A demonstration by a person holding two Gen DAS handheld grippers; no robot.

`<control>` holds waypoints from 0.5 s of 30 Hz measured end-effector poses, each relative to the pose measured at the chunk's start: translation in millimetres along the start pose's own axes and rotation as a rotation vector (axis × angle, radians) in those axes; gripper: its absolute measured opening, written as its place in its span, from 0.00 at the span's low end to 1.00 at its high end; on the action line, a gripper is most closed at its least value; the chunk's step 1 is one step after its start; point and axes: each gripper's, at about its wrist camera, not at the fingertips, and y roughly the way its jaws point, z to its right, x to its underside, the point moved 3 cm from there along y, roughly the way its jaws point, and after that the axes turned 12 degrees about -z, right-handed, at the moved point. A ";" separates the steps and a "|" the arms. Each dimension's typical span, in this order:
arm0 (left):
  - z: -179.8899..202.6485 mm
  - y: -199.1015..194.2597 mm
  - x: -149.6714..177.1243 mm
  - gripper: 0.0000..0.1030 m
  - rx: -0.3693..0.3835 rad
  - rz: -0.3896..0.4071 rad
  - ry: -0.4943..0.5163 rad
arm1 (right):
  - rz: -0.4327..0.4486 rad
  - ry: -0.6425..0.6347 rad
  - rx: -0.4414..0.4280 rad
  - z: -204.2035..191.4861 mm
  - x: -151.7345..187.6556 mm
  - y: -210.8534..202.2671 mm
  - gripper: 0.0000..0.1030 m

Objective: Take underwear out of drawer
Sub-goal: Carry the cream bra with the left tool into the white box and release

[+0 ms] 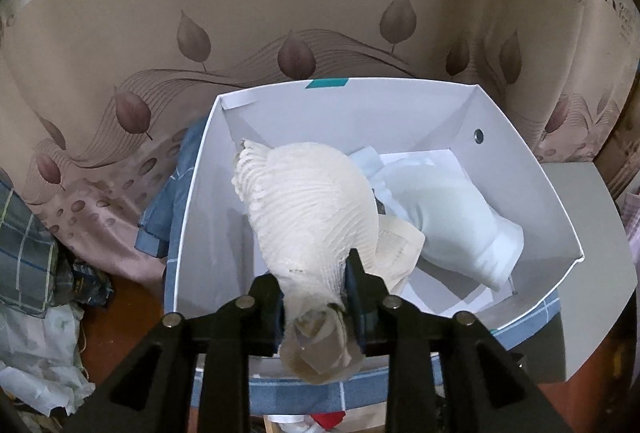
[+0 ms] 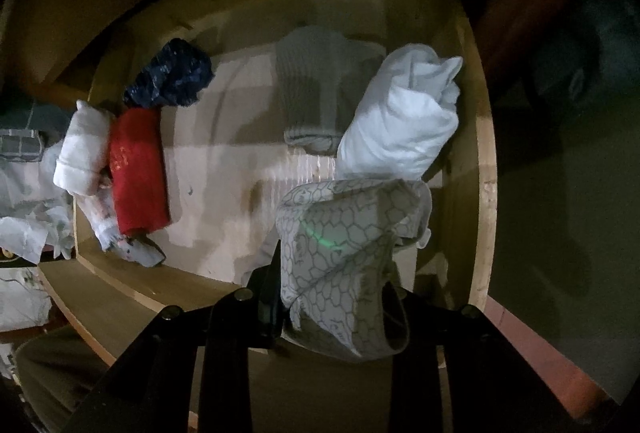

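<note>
My left gripper point(image 1: 314, 273) points down into a white cardboard box point(image 1: 520, 169), its jaws closed on a cream ribbed piece of underwear point(image 1: 308, 201). The cloth fills the gap between the fingers and drapes onto the box floor. Beside it in the box lies a pale blue-white garment point(image 1: 448, 217). My right gripper point(image 2: 334, 265) hangs over the open wooden drawer point(image 2: 484, 193), shut on a grey piece of underwear with a hexagon print point(image 2: 344, 233). That cloth hides the right finger.
In the drawer lie a white roll point(image 2: 400, 121), a grey ribbed piece point(image 2: 312, 89), a red cloth point(image 2: 136, 169), a dark blue bundle point(image 2: 172, 77) and a white roll at the left point(image 2: 82, 149). Blue fabric point(image 1: 168, 201) and a leaf-print sheet point(image 1: 120, 53) surround the box.
</note>
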 end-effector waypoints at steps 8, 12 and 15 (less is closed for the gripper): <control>-2.0 -17.1 5.1 0.51 -0.020 0.032 -0.026 | 0.039 0.029 -0.061 3.6 -1.5 -9.7 0.25; 1.4 -28.6 10.9 0.55 -0.043 0.057 0.005 | 0.077 0.027 -0.076 2.8 -1.5 -17.9 0.25; 1.5 -38.7 17.6 0.55 -0.063 0.085 0.009 | 0.093 0.022 -0.080 -0.3 -2.3 -21.2 0.25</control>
